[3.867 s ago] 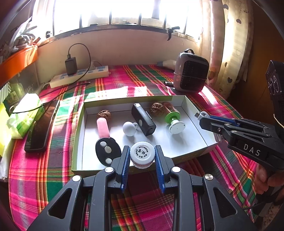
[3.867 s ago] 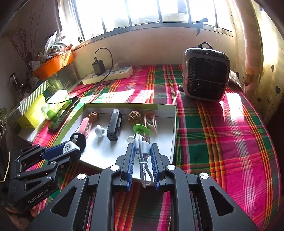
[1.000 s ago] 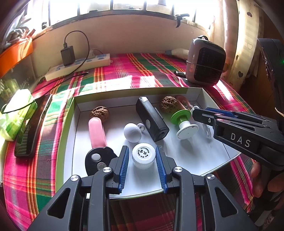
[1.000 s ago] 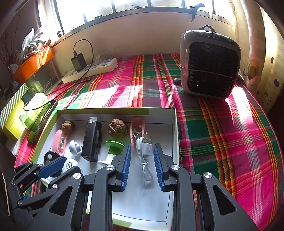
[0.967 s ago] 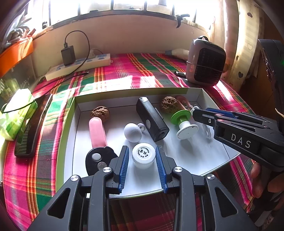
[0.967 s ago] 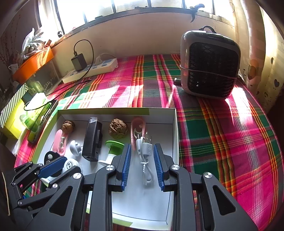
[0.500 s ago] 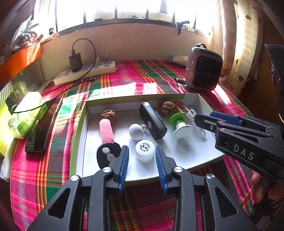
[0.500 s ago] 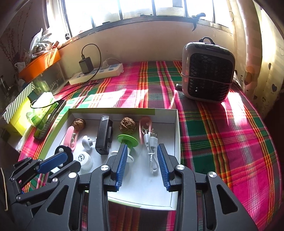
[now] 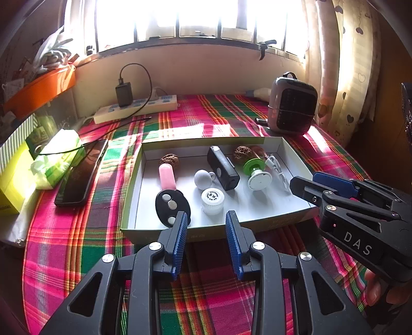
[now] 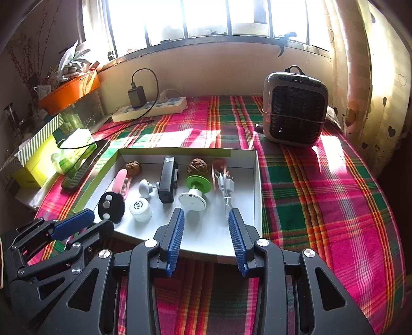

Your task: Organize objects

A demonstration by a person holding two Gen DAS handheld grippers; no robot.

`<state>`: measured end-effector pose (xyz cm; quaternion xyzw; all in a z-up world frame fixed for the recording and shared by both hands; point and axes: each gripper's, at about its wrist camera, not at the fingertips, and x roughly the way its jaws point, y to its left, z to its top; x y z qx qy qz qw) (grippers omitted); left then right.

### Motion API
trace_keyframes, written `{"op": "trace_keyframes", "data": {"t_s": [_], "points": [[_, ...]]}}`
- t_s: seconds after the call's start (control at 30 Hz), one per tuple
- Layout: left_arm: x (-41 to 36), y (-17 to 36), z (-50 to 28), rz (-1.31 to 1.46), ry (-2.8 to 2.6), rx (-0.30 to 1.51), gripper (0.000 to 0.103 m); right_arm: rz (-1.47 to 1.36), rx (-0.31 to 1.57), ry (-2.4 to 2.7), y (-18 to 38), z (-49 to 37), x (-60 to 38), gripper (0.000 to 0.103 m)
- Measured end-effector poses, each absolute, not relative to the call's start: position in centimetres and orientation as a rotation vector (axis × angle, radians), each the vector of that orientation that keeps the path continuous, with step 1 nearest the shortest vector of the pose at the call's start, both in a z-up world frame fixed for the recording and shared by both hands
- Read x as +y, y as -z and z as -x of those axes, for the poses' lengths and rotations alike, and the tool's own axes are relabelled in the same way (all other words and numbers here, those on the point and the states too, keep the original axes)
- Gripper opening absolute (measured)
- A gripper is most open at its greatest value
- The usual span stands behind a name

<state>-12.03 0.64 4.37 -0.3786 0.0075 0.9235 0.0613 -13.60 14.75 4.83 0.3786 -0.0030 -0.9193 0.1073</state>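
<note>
White cable (image 10: 226, 189) and jar (image 9: 212, 197) now lie released in the tray (image 9: 291, 152); both tongs, left (image 9: 206, 239) and right (image 10: 206, 238), have backed off, part-open and empty, the right's jaws just widened. Placement looks done.

1. Barred window (image 10: 219, 18) across the back; strong daylight, glass blown out white.
2. Cream wall (image 10: 219, 69) below the sill.
3. Curtain (image 10: 370, 77) w/ heart print on right, lit by sun.
4. Counter covered w/ pink-green plaid cloth (image 10: 322, 185); sun patches on it.
5. Orange tub (image 10: 69, 92) on a shelf at left, by dark wall.
</note>
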Motion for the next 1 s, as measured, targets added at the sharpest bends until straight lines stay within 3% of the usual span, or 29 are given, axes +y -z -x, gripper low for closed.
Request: {"op": "trace_keyframes", "data": {"t_s": [0.1, 0.4, 0.57, 1.0], "points": [[0.5, -4.3, 11.4, 1.156, -2.800, 0.005, 0.029, -1.104, 0.011, 2.712, -4.8, 12.7, 14.6, 0.046], [0.2, -2.9, 9.3, 1.217, -2.823, -0.007, 0.029, -1.149, 0.054, 2.690, -3.2, 10.2, 14.3, 0.047], [0.4, -1.6, 8.3, 1.263, -2.831, 0.026, 0.029, -1.203, 0.061, 2.666, -1.8, 9.3, 14.5, 0.053], [0.2, 0.0, 6.4, 1.331, -2.836, -0.005, 0.029, -1.260, 0.067, 2.656, -0.3, 7.4, 15.0, 0.054]]}}
